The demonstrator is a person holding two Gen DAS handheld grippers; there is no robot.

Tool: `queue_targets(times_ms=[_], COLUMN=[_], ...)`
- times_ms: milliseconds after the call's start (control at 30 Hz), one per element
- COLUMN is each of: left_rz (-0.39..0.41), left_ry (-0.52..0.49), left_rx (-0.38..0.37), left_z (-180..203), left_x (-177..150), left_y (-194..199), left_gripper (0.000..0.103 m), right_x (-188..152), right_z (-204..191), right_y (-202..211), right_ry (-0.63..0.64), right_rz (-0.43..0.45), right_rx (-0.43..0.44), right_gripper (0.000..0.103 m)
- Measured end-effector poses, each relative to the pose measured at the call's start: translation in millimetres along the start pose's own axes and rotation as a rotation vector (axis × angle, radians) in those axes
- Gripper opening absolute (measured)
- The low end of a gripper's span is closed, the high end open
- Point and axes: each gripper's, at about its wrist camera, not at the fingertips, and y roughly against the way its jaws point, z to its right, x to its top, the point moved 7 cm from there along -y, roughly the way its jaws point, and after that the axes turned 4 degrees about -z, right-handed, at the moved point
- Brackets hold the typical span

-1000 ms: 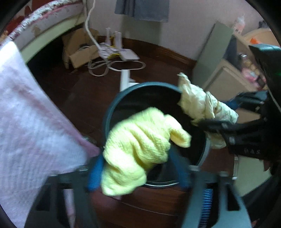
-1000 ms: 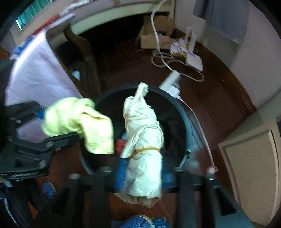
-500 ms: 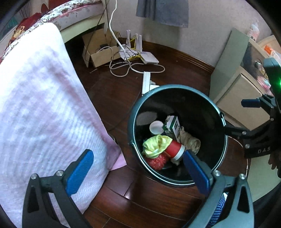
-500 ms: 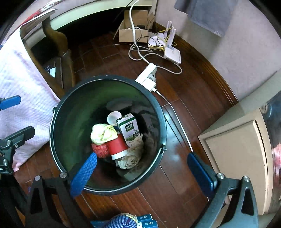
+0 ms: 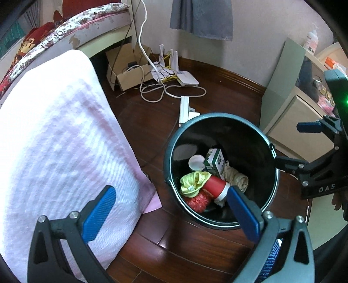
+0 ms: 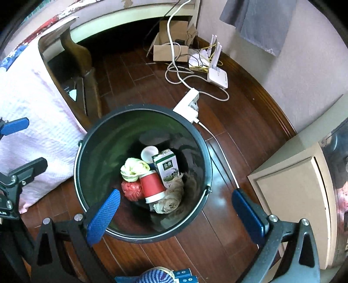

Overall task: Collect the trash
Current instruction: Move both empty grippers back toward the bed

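Now both grippers empty; yellow cloth point(image 5: 192, 181) inside bin point(image 5: 174, 139).

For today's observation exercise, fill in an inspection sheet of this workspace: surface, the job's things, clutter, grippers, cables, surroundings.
Surface: dark wooden floor, glossy.
Job's things: dark bin standing on the floor, holding a red cup, green-and-white carton, yellow cloth, red wad, crumpled paper and a white lid.
Clutter: open cardboard box by the wall.
Grippers: left gripper and right gripper both open, empty, above the bin.
Cables: white power strip, loose white cords, router.
Surroundings: pink towel, beige cabinet, hanging grey cloth.
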Motion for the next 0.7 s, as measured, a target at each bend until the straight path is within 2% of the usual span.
queue_targets(times_ms=[700], left_rz=[0.102], left_ry=[0.038], left_rx=[0.043], left_z=[-19.2], left_x=[-2.0], left_y=[57.6], left_gripper=[0.102], right_x=[8.8], right_z=[-23.9], right_y=[62.2], right_ry=[0.014], right_rz=[0.120], right_rx=[0.015], right_gripper=[0.103])
